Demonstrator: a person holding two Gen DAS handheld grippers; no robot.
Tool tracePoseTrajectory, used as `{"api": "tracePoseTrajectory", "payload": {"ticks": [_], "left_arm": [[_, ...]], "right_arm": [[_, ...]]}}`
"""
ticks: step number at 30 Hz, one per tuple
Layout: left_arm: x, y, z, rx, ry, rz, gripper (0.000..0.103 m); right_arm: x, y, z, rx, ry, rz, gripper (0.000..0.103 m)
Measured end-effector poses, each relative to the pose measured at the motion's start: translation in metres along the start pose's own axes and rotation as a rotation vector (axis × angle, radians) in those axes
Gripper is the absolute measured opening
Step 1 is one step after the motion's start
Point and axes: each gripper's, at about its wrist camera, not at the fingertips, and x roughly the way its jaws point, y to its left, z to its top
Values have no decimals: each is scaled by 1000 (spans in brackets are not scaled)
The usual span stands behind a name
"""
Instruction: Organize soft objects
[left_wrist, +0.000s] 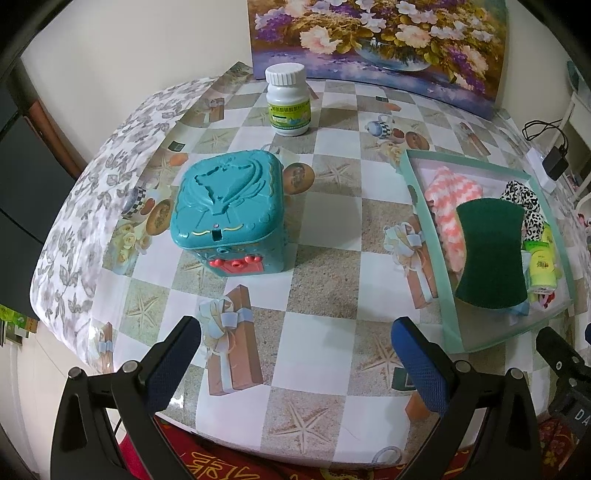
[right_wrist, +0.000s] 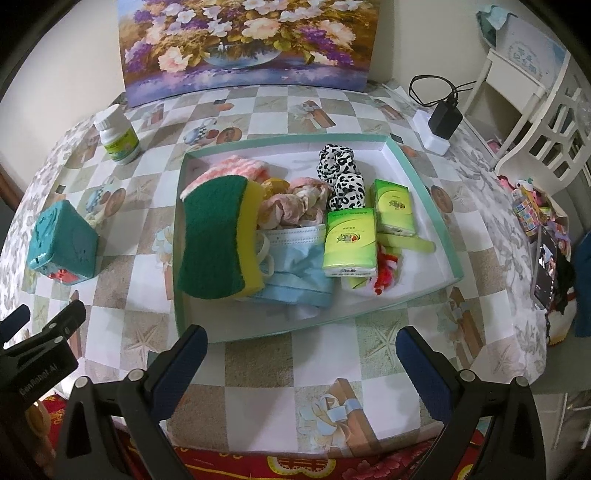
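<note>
A shallow teal-rimmed white tray (right_wrist: 436, 206) (left_wrist: 448, 295) holds the soft things. In it lie a green and yellow sponge (right_wrist: 214, 236) (left_wrist: 487, 254), a pink knitted cloth (right_wrist: 229, 166) (left_wrist: 452, 199), a blue face mask (right_wrist: 299, 269), a leopard-print scrunchie (right_wrist: 341, 175) (left_wrist: 524, 203), a pale floral scrunchie (right_wrist: 295, 206) and two green tissue packs (right_wrist: 351, 242) (right_wrist: 393, 206). My right gripper (right_wrist: 301, 352) stands open just in front of the tray, holding nothing. My left gripper (left_wrist: 295, 347) is open over the table's near edge, left of the tray.
A teal plastic box (left_wrist: 229, 214) (right_wrist: 61, 243) and a white pill bottle (left_wrist: 288, 99) (right_wrist: 116, 134) stand on the checked tablecloth left of the tray. A flower painting (right_wrist: 247, 40) leans at the back. A black charger (right_wrist: 445, 118) and a white chair (right_wrist: 528, 122) are at right.
</note>
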Motion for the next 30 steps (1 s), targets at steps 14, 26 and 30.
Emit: {"api": "tracePoseTrajectory", "payload": {"ticks": [14,26,30], "left_arm": [[0,1,0,-8,2,1,103],[1,3,0,-20,2,4,103],[1,4,0,-23,3,4,103]], "right_arm": [[0,0,-1,-4,4,0,103],[1,0,-2,-3,8,1,103],[1,0,-1,-2,9,0,103]]}}
